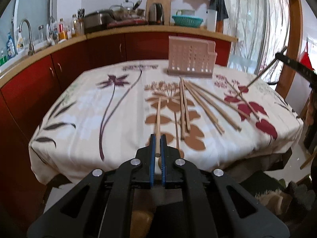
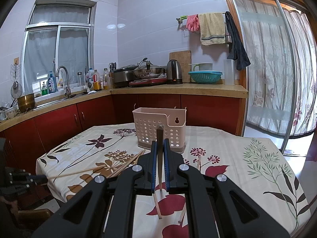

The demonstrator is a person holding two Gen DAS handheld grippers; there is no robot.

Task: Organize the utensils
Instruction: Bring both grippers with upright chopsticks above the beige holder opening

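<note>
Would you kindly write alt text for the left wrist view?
The left tongs are shut on one chopstick above a floral tablecloth. More loose chopsticks lie fanned before a perforated pink utensil holder.

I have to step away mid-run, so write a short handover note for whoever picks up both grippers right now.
Left gripper: shut on one pale wooden chopstick, pointing toward the holder.
Right gripper: shut on another chopstick, held before the pink perforated plastic utensil holder.
The holder stands at the far side of the floral tablecloth; it looks empty from here.
Loose chopsticks lie fanned on the cloth in front of it.
Done: two picked up. Left: drop both in, then collect the rest.
</note>
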